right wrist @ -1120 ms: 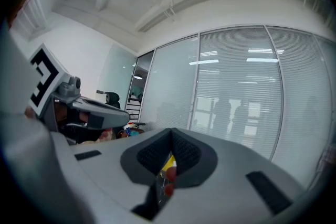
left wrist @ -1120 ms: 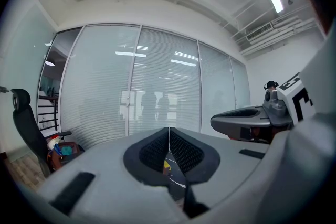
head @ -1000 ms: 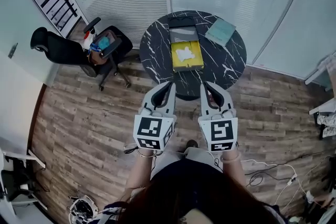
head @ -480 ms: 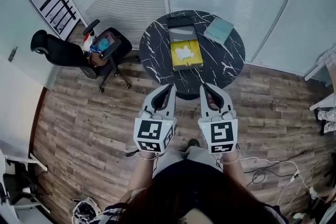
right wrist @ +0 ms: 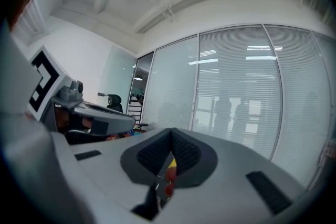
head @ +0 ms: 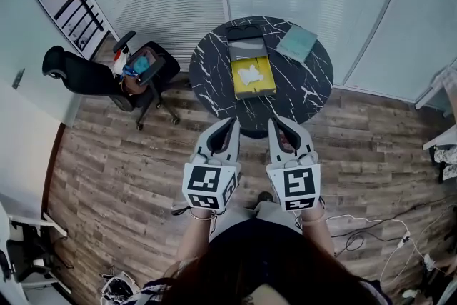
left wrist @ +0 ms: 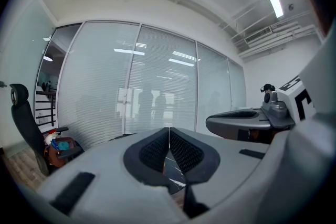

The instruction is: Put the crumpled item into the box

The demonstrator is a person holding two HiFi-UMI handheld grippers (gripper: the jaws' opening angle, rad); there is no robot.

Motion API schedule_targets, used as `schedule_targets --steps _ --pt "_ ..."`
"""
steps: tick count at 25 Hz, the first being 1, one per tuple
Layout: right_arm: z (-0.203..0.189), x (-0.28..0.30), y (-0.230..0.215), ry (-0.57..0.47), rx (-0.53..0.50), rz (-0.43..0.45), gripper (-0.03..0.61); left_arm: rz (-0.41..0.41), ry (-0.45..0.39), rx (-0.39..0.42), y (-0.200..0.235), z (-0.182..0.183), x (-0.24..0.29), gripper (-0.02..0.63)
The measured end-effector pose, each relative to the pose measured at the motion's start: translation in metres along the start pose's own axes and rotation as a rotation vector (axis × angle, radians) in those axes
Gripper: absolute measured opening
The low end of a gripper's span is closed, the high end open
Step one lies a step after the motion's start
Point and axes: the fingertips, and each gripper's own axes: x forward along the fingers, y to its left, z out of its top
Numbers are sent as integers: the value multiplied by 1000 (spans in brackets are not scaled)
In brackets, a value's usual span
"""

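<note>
Evidently the crumpled item point(head: 250, 73) sits inside the yellow box point(head: 263, 86); my left claw point(head: 230, 124) and right claw point(head: 275, 123) hover closed, nothing to carry.

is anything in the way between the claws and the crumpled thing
Nothing visible. The left claw and right claw, both shut and empty, sit short of the table. The crumpled item lies exposed on a yellow tray, with only bare tabletop in front.

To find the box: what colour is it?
The box is yellow; the head view shows it best.
</note>
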Motion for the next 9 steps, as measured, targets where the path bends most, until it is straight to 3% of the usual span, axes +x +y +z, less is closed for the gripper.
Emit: schedule_targets --steps 9 --pt "0 7 -8 -4 2 5 23 -1 5 -3 1 0 10 28"
